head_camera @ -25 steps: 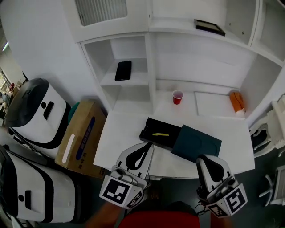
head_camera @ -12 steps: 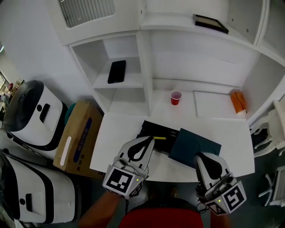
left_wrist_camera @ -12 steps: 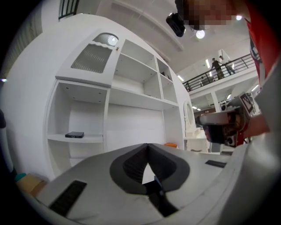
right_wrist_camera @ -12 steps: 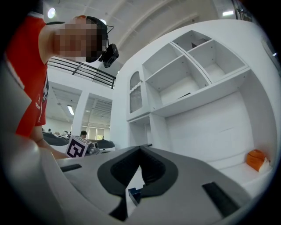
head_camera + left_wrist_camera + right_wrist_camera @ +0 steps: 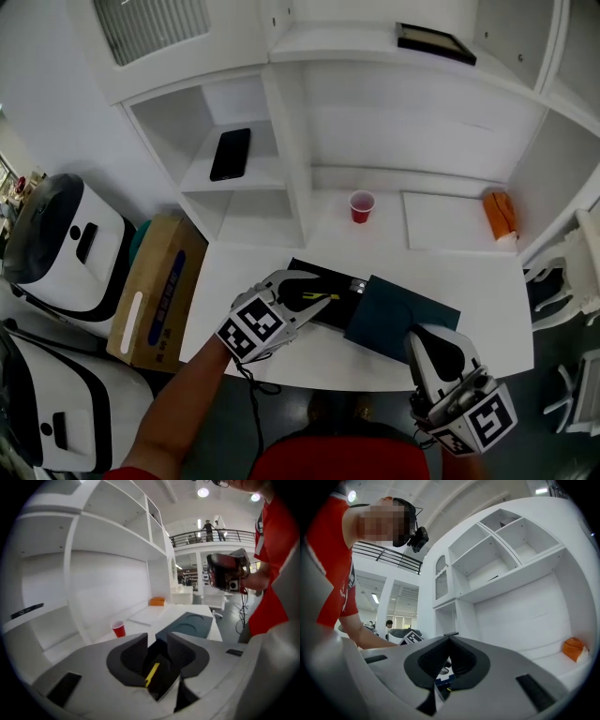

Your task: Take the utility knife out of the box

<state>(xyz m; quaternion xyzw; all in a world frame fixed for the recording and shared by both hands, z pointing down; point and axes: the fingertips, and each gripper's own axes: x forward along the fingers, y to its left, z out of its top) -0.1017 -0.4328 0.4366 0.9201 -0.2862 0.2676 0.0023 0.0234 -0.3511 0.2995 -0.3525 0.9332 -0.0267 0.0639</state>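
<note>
On the white table [image 5: 253,272] lies a black box [image 5: 330,281] with a yellow utility knife [image 5: 320,296] inside. Its dark teal lid [image 5: 405,316] rests against the box's right side. My left gripper [image 5: 312,291] hangs low over the box's near left part, tilted downward. Its jaws are opening and stand apart. In the left gripper view the knife [image 5: 151,674] shows through the gap of the left gripper [image 5: 157,641], untouched by the pads. My right gripper [image 5: 434,339] floats at the table's front edge, below the lid, shut and empty, as the right gripper view [image 5: 449,638] also shows.
A red cup [image 5: 361,206] and an orange object [image 5: 498,214] stand at the back of the table under the shelves. A black phone [image 5: 230,155] lies on a left shelf. A cardboard box [image 5: 155,291] and white machines [image 5: 56,234] crowd the floor at left.
My left gripper has gone forward and down from the table's front edge to the black box, and its jaws have parted. The right gripper has shifted slightly.
</note>
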